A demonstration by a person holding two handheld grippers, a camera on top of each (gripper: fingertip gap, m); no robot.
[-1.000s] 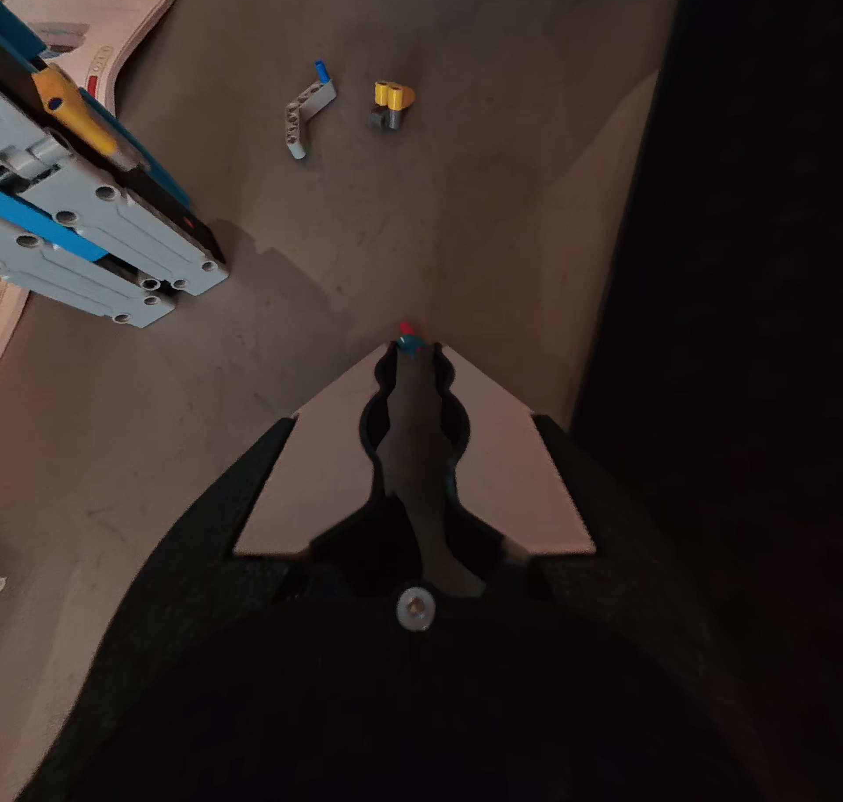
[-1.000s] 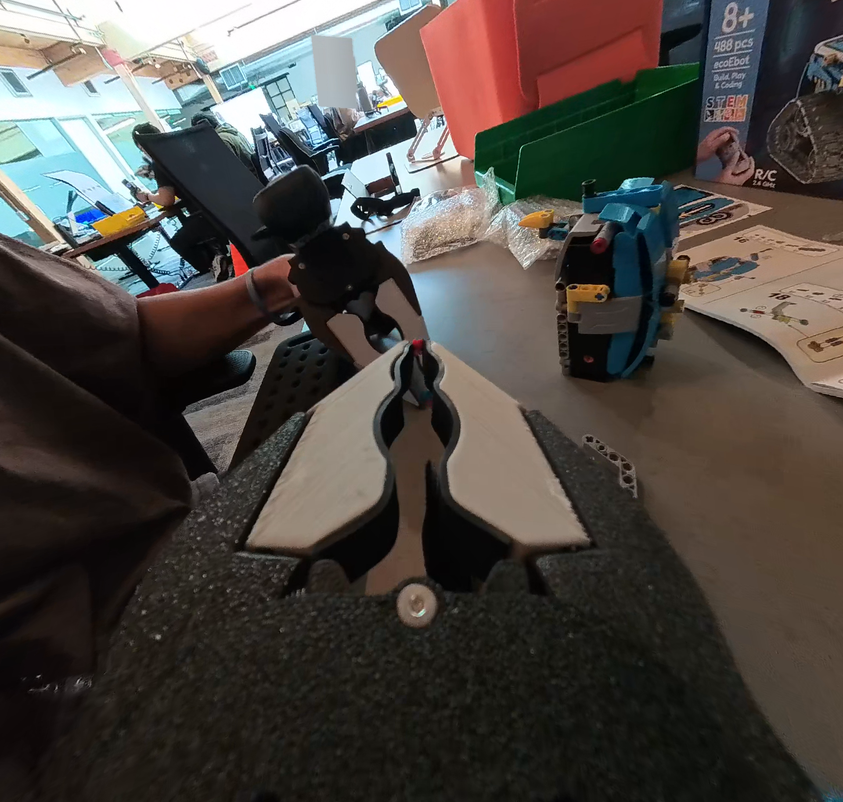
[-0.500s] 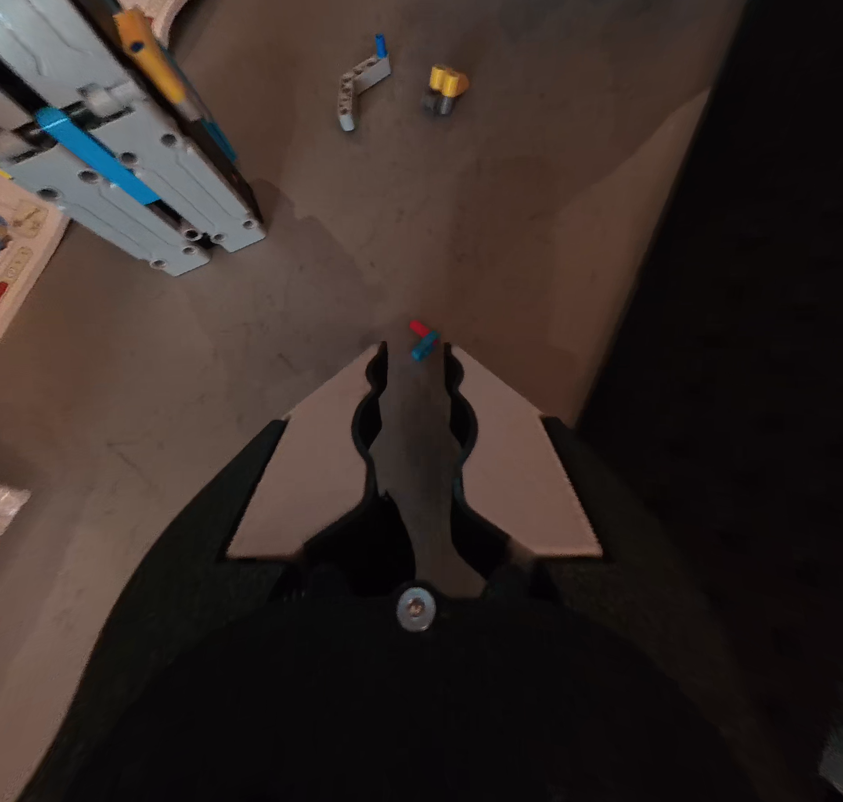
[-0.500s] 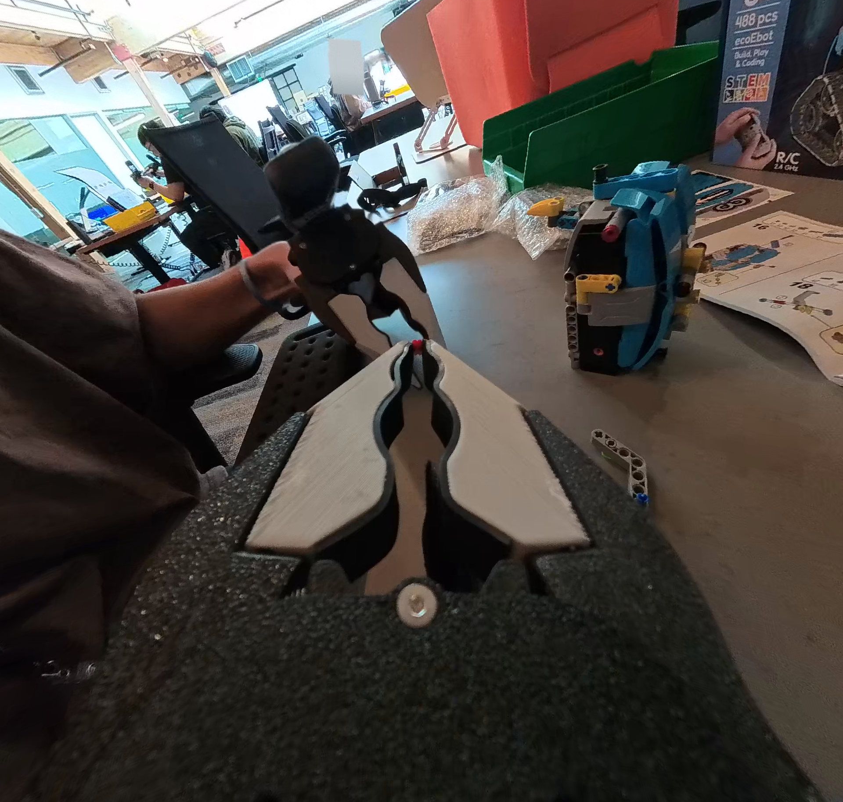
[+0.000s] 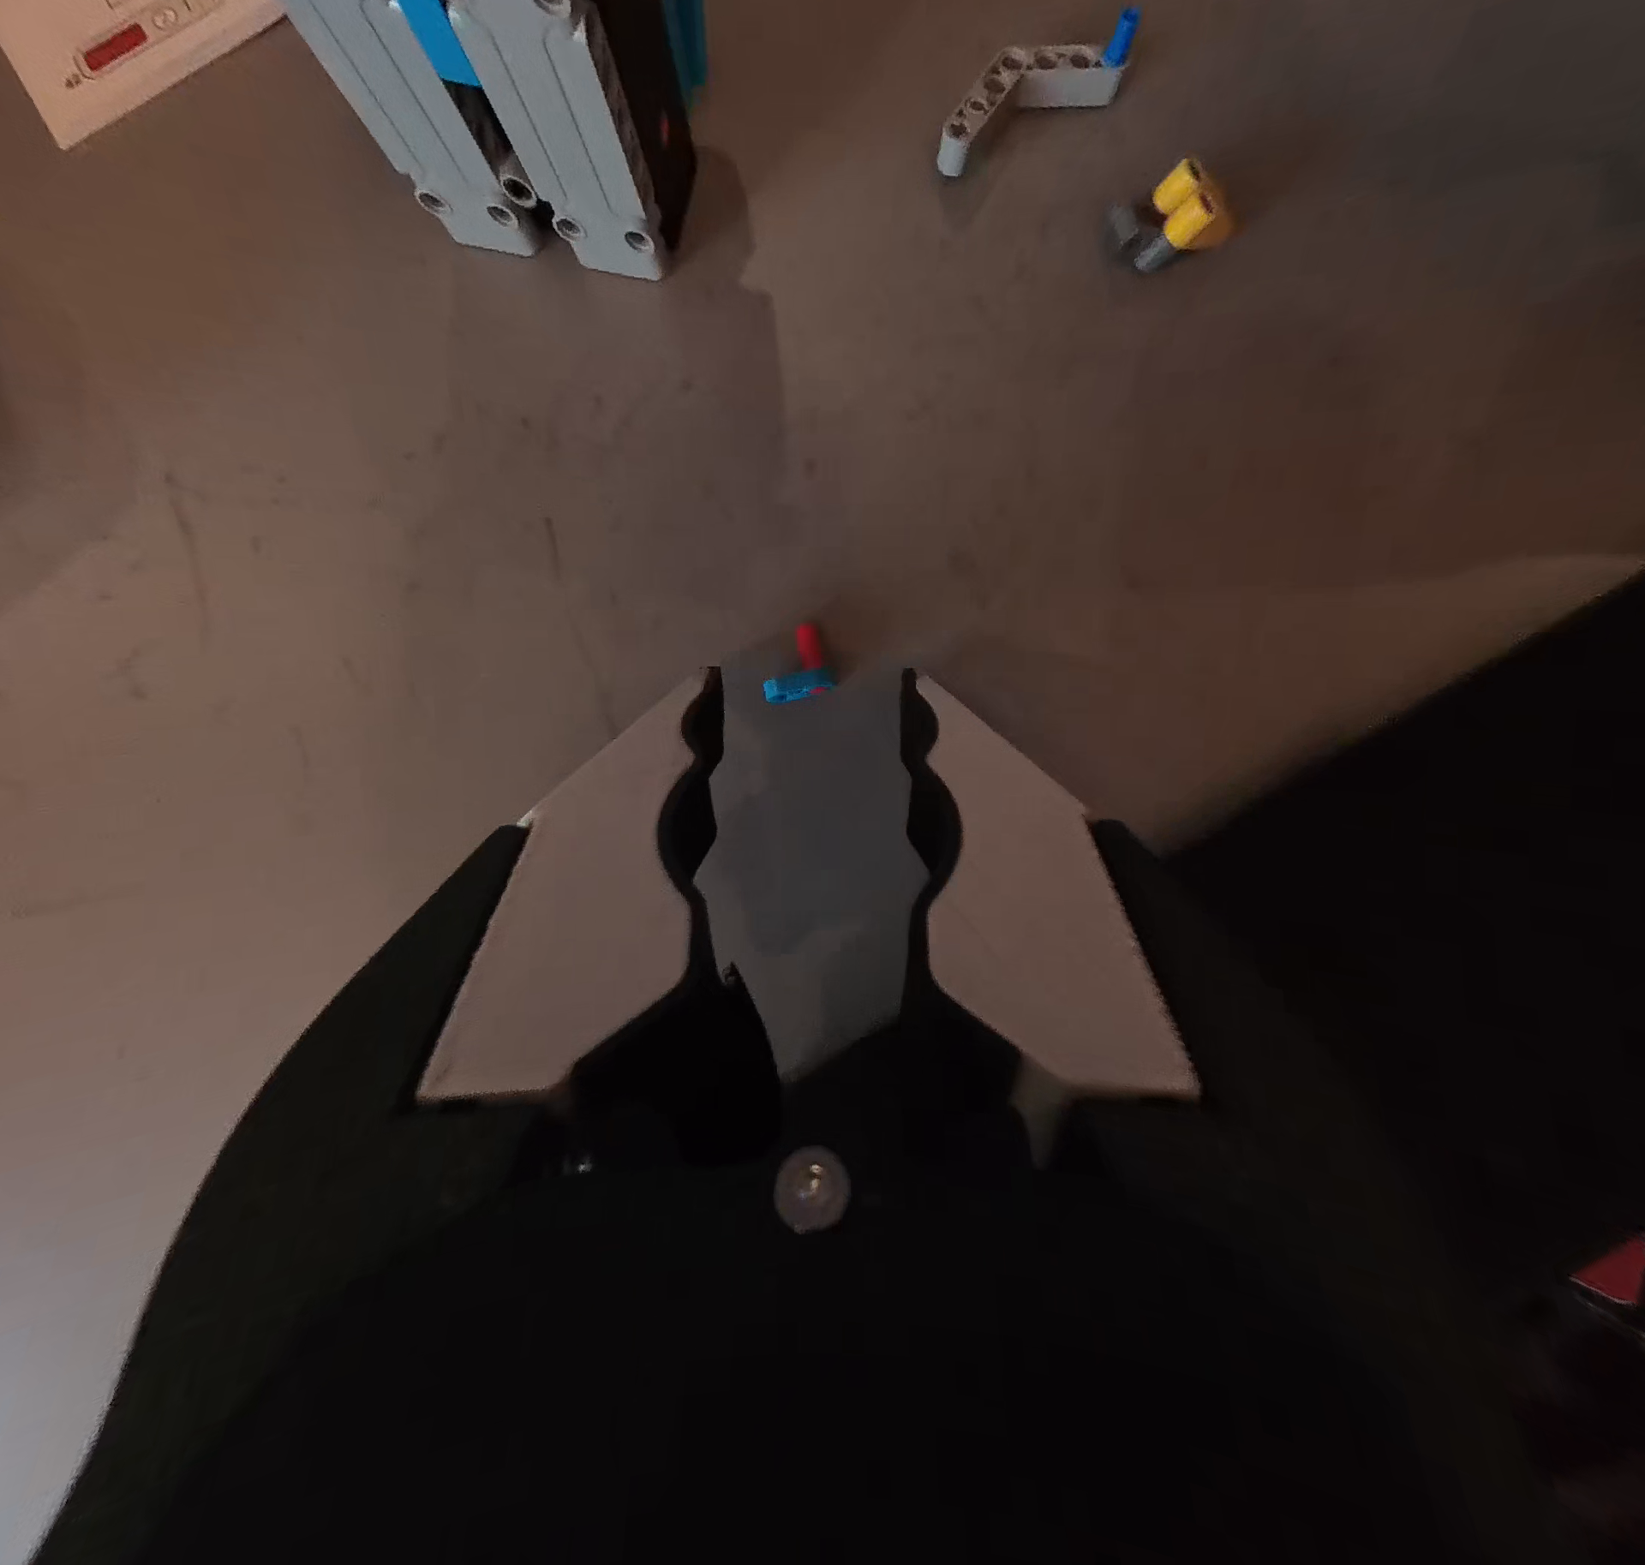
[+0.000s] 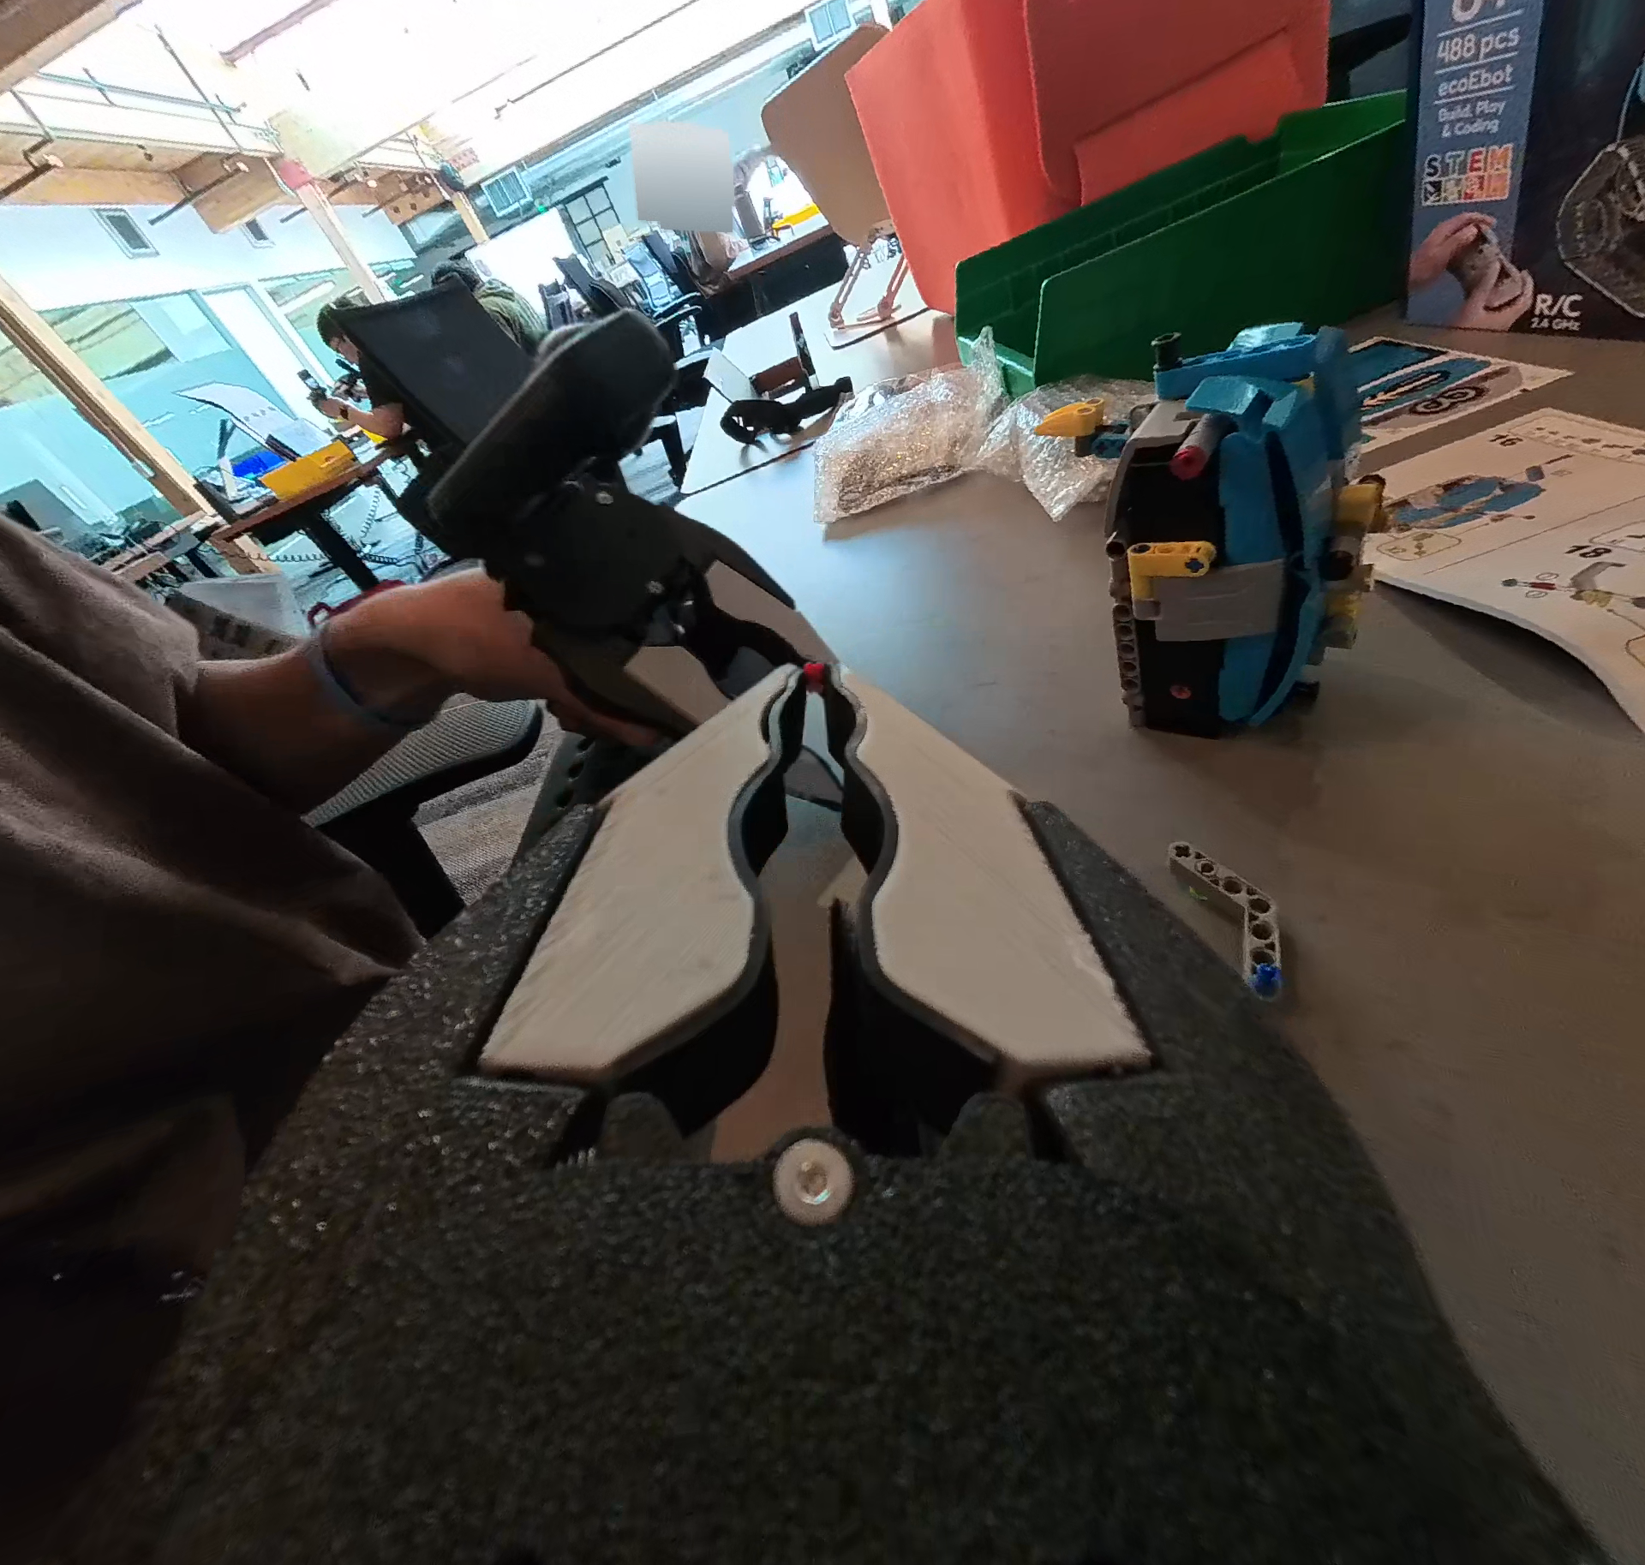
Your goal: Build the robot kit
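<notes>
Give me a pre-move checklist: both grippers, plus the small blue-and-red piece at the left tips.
1. Left gripper open: ok, jaws stand wide apart.
2. Blue connector with red pin between the left fingertips, touching neither: ok.
3. Connector resting on the table: cannot tell; it looks set down, but contact is unclear.
4. Right gripper empty: cannot tell; jaws nearly closed, and a red bit shows at the tips, either gripped or merely behind them.
5. Clearance around the left gripper: ok; the blue-and-grey model, grey angled beam and yellow piece all lie well apart from it.
</notes>
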